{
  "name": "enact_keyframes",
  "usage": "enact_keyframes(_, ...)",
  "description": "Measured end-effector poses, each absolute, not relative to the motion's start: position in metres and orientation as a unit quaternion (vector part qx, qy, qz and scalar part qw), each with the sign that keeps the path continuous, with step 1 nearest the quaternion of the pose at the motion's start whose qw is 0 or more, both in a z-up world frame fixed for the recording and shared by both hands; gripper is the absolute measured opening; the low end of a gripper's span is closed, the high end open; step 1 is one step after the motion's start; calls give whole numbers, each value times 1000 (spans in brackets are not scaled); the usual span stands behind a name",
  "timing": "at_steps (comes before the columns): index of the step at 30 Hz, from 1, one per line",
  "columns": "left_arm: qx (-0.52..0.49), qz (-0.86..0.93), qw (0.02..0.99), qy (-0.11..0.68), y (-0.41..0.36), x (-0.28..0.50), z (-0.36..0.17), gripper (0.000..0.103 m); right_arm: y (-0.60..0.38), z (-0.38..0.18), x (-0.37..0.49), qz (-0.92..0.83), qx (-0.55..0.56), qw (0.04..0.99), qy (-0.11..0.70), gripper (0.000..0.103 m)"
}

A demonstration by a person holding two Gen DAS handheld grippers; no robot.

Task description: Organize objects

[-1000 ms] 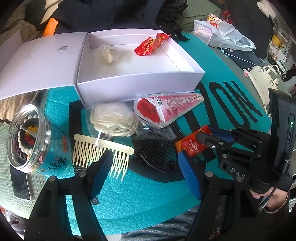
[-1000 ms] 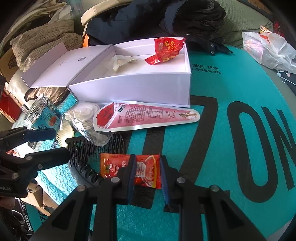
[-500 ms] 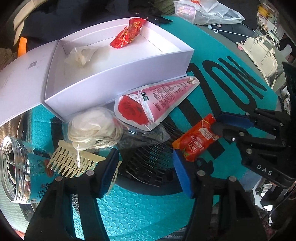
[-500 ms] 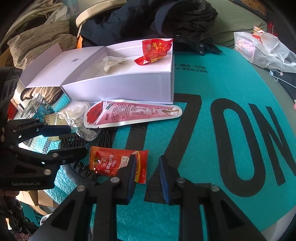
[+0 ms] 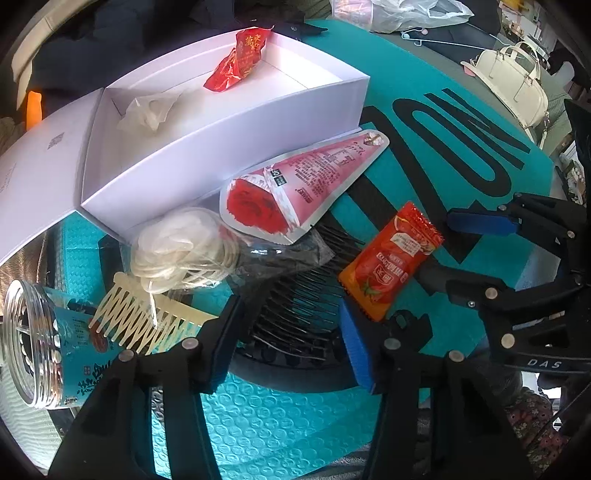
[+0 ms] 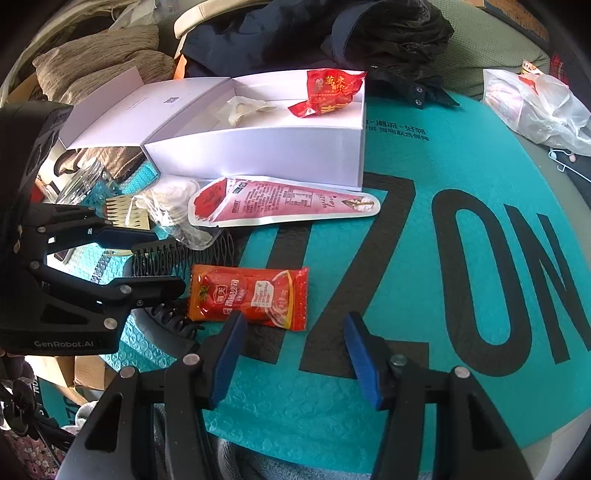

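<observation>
A red ketchup sachet (image 6: 251, 295) lies flat on the teal mat, also in the left wrist view (image 5: 391, 262). My right gripper (image 6: 295, 347) is open just in front of it, empty. My left gripper (image 5: 288, 332) is open over a black comb (image 5: 295, 306), empty. An open white box (image 5: 221, 122) behind holds a red snack packet (image 5: 240, 59) and a crumpled white wrapper (image 5: 151, 110). A pink cone-shaped pouch (image 5: 303, 184) lies before the box.
A cream comb (image 5: 144, 317), a bagged white coil (image 5: 181, 251) and a glass jar (image 5: 40, 339) lie at the left. A white plastic bag (image 6: 535, 107) and dark clothes (image 6: 332, 33) sit behind. The teal mat (image 6: 461, 155) spreads right.
My right gripper let go of the sachet and opened wide, backing off slightly. The sachet now lies flat on the mat. My left gripper swung toward the right.
</observation>
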State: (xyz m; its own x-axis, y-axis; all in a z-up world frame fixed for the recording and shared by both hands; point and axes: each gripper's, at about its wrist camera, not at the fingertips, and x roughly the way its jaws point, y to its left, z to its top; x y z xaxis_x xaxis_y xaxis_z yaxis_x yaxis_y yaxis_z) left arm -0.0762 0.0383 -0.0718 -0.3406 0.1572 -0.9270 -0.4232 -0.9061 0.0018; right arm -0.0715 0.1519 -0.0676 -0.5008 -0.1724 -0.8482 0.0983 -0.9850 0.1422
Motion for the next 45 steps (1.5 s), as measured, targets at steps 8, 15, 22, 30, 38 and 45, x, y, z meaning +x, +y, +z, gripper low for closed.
enact_keyframes(8, -539, 812, 187, 125, 42, -84, -75, 49, 139, -71, -79, -864, 497, 78, -19, 76)
enact_keyframes(15, -544, 816, 167, 105, 24, -85, -74, 48, 132, -73, -93, -856, 511, 68, -34, 86)
enact_keyframes(22, -541, 824, 140, 98, 3, -86, -67, 48, 121, -78, -100, -852, 521, 53, -32, 98)
enact_keyframes(30, -543, 827, 131, 66, -12, -82, -57, 48, 108, -86, -104, -852, 523, 10, -3, 103)
enact_keyframes(38, -544, 828, 130, 40, -15, -75, -50, 48, 122, -79, -91, -864, 503, 9, -10, 76)
enact_keyframes(45, -545, 827, 138, 24, -8, -67, -43, 48, 141, -76, -80, -875, 483, 16, -34, 54)
